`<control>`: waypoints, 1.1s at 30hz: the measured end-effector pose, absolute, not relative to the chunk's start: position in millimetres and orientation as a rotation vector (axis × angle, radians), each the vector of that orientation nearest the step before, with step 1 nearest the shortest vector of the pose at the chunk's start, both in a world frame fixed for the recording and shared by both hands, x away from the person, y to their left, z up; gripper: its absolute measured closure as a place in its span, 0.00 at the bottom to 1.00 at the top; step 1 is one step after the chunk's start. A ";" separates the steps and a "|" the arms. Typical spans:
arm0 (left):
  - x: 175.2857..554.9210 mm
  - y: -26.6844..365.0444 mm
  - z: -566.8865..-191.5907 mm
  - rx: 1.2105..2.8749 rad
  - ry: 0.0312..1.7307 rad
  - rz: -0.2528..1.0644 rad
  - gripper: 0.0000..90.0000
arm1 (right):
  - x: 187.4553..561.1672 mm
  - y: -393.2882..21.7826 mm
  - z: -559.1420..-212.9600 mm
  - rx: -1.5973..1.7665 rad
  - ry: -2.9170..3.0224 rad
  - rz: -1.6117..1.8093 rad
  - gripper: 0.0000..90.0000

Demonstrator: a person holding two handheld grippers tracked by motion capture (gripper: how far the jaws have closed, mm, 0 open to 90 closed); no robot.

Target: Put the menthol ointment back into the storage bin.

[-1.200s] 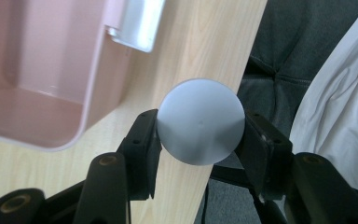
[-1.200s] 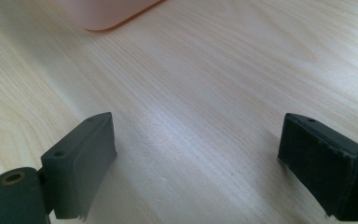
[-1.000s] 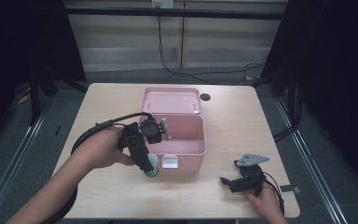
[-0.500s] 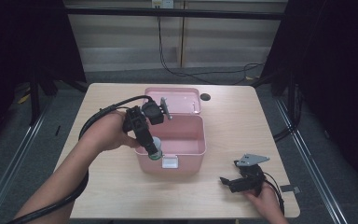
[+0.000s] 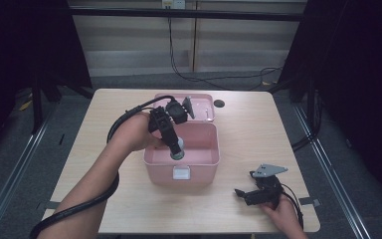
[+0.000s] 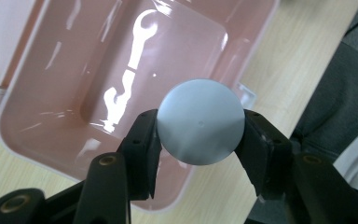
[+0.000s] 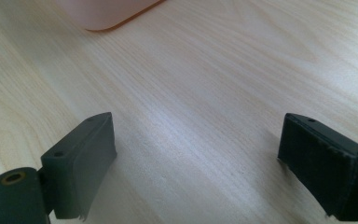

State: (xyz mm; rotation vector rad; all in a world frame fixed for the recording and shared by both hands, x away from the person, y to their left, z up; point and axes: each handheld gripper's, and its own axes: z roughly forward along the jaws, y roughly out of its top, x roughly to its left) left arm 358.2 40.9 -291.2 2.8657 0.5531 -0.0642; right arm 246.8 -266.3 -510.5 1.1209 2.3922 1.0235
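Above the open pink box (image 5: 205, 164), left gripper (image 5: 177, 149) pointing straight down, fingers (image 6: 142, 140) clamped on grey round-ended cylinder (image 6: 200, 121), axis upright, box floor directly below. Right gripper (image 5: 251, 194) wide open, resting on tabletop (image 5: 104, 124).

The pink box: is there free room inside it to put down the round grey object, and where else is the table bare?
The pink box is bare inside, so the grey round object, held in the left tongs, fits anywhere on its floor. The table is free left of the box and at its far right. The near right corner is crowded by the right tongs.
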 end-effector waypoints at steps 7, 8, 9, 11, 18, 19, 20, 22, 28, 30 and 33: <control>368.3 38.4 -302.3 2.864 0.597 -0.055 0.56 | 246.8 -266.3 -510.6 1.120 2.393 1.025 0.11; 369.9 38.4 -304.3 2.864 0.592 -0.050 0.56 | 246.8 -266.3 -510.5 1.120 2.393 1.025 0.11; 370.9 38.2 -306.5 2.858 0.610 -0.047 0.56 | 246.8 -266.3 -510.5 1.120 2.393 1.025 0.11; 374.5 38.7 -310.2 2.864 0.613 -0.040 0.56 | 246.8 -266.2 -510.6 1.121 2.392 1.025 0.11; 389.0 44.6 -323.3 2.838 0.717 -0.020 0.56 | 246.8 -266.2 -510.6 1.121 2.393 1.025 0.11; 390.5 45.3 -325.3 2.832 0.740 -0.011 0.56 | 246.8 -266.2 -510.6 1.121 2.392 1.026 0.11; 392.2 45.9 -326.8 2.842 0.737 -0.004 0.56 | 246.8 -266.2 -510.6 1.121 2.392 1.026 0.11; 393.9 46.3 -330.0 2.830 0.765 0.012 0.56 | 246.8 -266.2 -510.6 1.121 2.392 1.025 0.11; 402.3 47.7 -338.1 2.827 0.795 0.002 0.56 | 246.8 -266.2 -510.7 1.120 2.391 1.027 0.11; 406.0 48.5 -340.5 2.820 0.821 0.000 0.56 | 246.8 -266.2 -510.7 1.121 2.391 1.027 0.11; 410.6 49.7 -343.1 2.810 0.854 0.027 0.56 | 246.8 -266.2 -510.6 1.121 2.392 1.026 0.11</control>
